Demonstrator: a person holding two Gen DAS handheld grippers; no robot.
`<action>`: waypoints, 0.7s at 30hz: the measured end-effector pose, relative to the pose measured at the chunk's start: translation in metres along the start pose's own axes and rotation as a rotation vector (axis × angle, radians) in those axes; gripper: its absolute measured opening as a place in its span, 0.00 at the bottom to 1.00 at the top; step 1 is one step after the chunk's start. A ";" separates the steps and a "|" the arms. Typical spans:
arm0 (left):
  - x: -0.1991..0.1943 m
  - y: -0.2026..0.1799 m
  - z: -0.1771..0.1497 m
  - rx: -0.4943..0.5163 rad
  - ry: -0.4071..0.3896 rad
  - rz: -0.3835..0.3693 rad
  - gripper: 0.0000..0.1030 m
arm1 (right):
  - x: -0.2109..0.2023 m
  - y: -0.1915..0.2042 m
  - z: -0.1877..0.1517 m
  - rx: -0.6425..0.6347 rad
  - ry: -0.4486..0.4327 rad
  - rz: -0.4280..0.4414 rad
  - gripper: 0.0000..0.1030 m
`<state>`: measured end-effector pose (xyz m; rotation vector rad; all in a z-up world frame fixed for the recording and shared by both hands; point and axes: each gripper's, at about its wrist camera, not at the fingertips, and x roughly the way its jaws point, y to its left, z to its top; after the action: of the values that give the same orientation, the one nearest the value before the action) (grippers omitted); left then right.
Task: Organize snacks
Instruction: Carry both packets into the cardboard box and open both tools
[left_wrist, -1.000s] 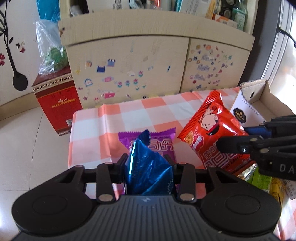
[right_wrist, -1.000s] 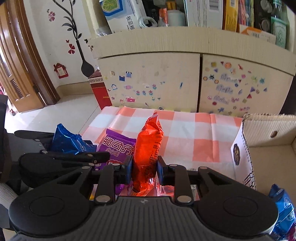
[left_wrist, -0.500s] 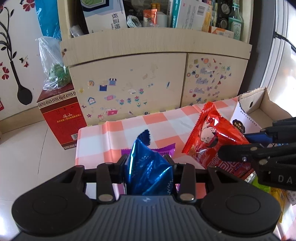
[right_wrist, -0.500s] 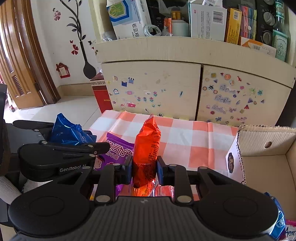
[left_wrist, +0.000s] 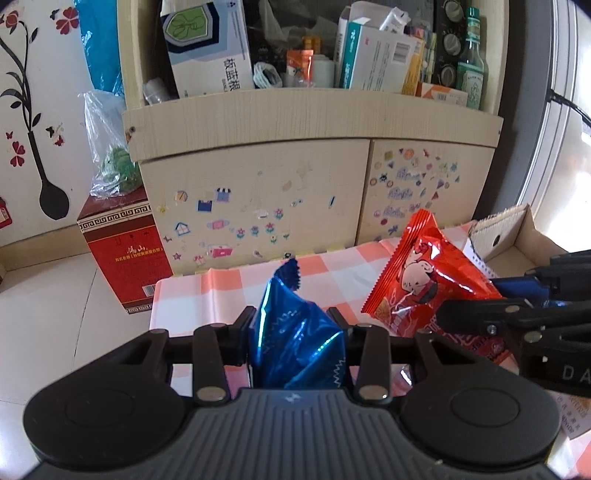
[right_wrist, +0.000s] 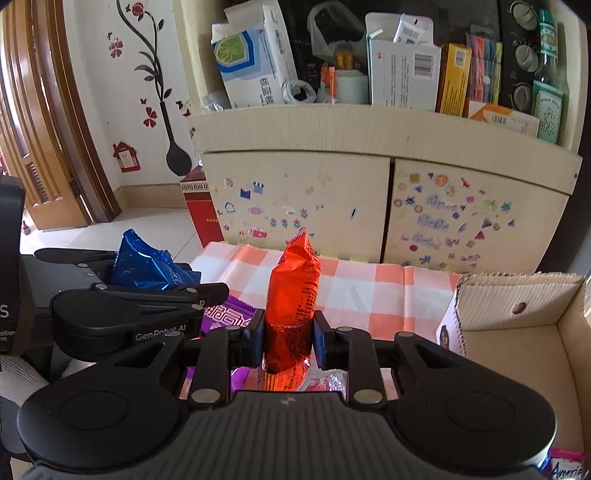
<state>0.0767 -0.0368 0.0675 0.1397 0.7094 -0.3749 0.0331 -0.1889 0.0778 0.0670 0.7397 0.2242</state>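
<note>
Holding two snacks above the table (right_wrist: 369, 291), we grip a blue packet (left_wrist: 295, 343) in the left gripper (left_wrist: 291, 332) and a red packet (right_wrist: 291, 302) in the right gripper (right_wrist: 288, 339). Right of the red packet stands a cardboard box (right_wrist: 517, 302); a purple packet (right_wrist: 225, 317) lies left of it.

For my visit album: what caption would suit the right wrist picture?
Right tool shut on a red snack packet above the checked tablecloth, open cardboard box beside it.
</note>
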 end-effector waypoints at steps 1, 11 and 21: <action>0.000 -0.002 0.001 -0.001 -0.003 -0.002 0.38 | -0.002 -0.001 0.001 0.001 -0.006 -0.004 0.30; -0.005 -0.025 0.011 0.011 -0.041 -0.051 0.38 | -0.022 -0.015 0.007 0.013 -0.055 -0.042 0.30; -0.005 -0.062 0.017 0.042 -0.057 -0.124 0.38 | -0.050 -0.041 0.000 0.058 -0.085 -0.096 0.30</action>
<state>0.0597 -0.0968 0.0838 0.1245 0.6554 -0.5111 0.0047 -0.2402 0.1053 0.0954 0.6634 0.1079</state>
